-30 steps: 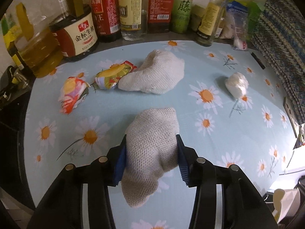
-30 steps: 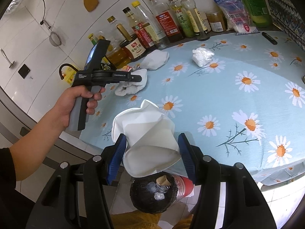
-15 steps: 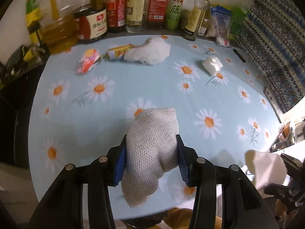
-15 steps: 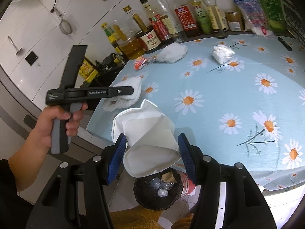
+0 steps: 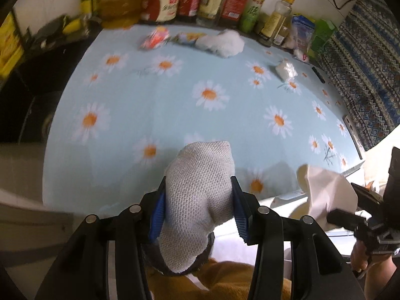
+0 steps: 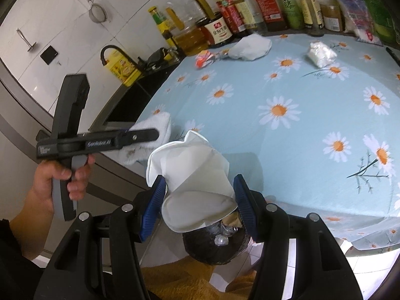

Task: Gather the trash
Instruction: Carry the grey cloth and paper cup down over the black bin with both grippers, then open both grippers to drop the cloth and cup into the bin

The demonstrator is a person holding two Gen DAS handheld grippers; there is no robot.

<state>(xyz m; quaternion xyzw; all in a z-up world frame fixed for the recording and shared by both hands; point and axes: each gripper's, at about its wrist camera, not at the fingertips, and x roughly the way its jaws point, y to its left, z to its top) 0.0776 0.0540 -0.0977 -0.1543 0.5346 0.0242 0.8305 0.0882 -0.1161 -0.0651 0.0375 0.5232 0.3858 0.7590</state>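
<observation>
Left gripper (image 5: 197, 206): I have its blue pads clamped on a grey-white knitted cloth wad (image 5: 197, 195), held over the near edge of the table with the pale blue daisy-print tablecloth (image 5: 175, 100).
Bin: the round bin lined with a black bag (image 6: 217, 245) sits on the floor below that near edge; clear crumpled waste already lies in it.
Right gripper (image 6: 198, 202): its fingers are closed on a crumpled white paper sheet (image 6: 192, 175), hanging right above the bin's mouth.
Step in hand: as I judge it, carrying both loads to the bin and dropping them.
Doing it well: I'd let the paper go first, since it looks centred, then bring the cloth wad over the opening before spreading the fingers; the wad is soft and may cling to a pad, so I'd open wide.
Risk: the two grippers are close together, so I'd move one at a time.
Far edge, left to right: a red-and-yellow foil wrapper (image 6: 205, 58), a white cloth lump (image 6: 251, 47) and a small wad of white tissue (image 6: 321, 53) lie uncollected before the row of sauce bottles (image 6: 250, 10).
</observation>
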